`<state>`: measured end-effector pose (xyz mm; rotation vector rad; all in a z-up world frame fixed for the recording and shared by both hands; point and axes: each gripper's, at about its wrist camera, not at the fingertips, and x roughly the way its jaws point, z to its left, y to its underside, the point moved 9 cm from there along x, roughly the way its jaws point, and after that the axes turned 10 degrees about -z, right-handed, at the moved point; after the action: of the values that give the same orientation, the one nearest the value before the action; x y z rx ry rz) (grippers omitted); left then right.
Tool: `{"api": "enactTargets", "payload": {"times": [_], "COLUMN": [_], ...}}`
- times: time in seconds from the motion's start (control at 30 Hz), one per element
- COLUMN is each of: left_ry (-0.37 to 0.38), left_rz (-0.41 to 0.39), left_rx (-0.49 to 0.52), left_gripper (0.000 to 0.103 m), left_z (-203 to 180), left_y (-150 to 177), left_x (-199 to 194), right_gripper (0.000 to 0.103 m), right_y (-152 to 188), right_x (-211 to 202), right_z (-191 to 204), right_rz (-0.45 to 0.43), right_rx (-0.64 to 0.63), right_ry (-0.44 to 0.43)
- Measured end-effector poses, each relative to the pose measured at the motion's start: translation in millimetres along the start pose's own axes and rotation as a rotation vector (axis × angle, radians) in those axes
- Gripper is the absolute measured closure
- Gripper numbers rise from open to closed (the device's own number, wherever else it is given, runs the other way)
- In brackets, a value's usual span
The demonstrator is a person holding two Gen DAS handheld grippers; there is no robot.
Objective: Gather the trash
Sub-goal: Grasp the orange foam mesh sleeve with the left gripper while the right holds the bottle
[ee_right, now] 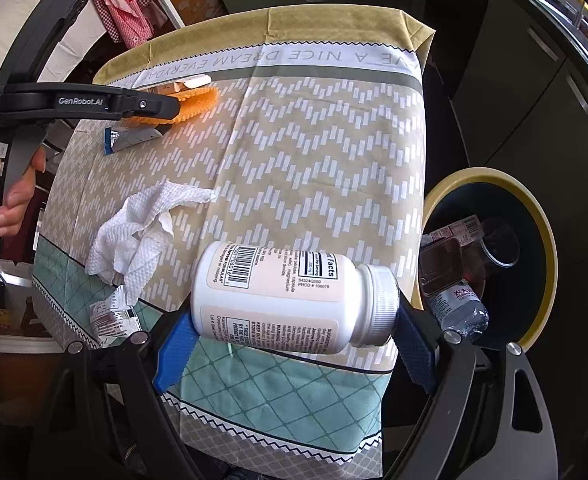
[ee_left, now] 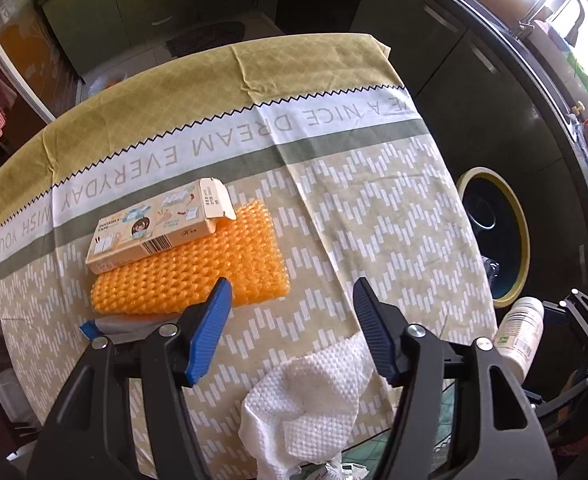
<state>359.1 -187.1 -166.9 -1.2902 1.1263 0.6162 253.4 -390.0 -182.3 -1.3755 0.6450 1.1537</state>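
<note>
My right gripper [ee_right: 294, 340] is shut on a white pill bottle [ee_right: 294, 296], held lengthwise between its blue pads above the table's near right corner. The same bottle [ee_left: 520, 334] shows at the right edge of the left wrist view. My left gripper [ee_left: 289, 300] is open over the tablecloth with nothing between its fingers. Ahead of it to the left lies an orange bubble-wrap sheet [ee_left: 197, 276] with a cardboard tape box [ee_left: 157, 226] on top. A crumpled white paper towel [ee_left: 314, 404] lies just below the left gripper. A blue-edged silver wrapper [ee_right: 133, 138] sits beside the bubble wrap.
A black bin with a yellow rim [ee_right: 494, 264] stands on the floor right of the table and holds a crushed water bottle [ee_right: 462, 312] and other trash. A small crumpled wrapper [ee_right: 113, 316] lies near the table's front edge. Dark cabinets [ee_left: 474, 92] stand beyond the bin.
</note>
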Motion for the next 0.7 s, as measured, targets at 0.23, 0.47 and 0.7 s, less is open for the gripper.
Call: {"api": "enactTargets", "payload": {"times": [0.23,0.47,0.7], "left_ry": [-0.045,-0.050,-0.035], "left_rz": [0.068,0.138,0.120], "left_rx": [-0.035,-0.058,0.007], "left_gripper": [0.043,0.094,0.103], "left_z": [12.7,21.0,11.5], "left_y": [3.3,19.7,19.8], "left_x": [25.2,41.5,26.3], "right_gripper": [0.018,0.018,0.018], "right_y": [3.3,6.2,7.7], "right_x": [0.6,-4.8,-8.5], "right_z": [-2.6,-9.7,-11.5], "right_rz": [0.000,-0.007,-0.013], "right_rx": [0.001,0.013,0.014], "right_ry": [-0.013,-0.012,-0.015]}}
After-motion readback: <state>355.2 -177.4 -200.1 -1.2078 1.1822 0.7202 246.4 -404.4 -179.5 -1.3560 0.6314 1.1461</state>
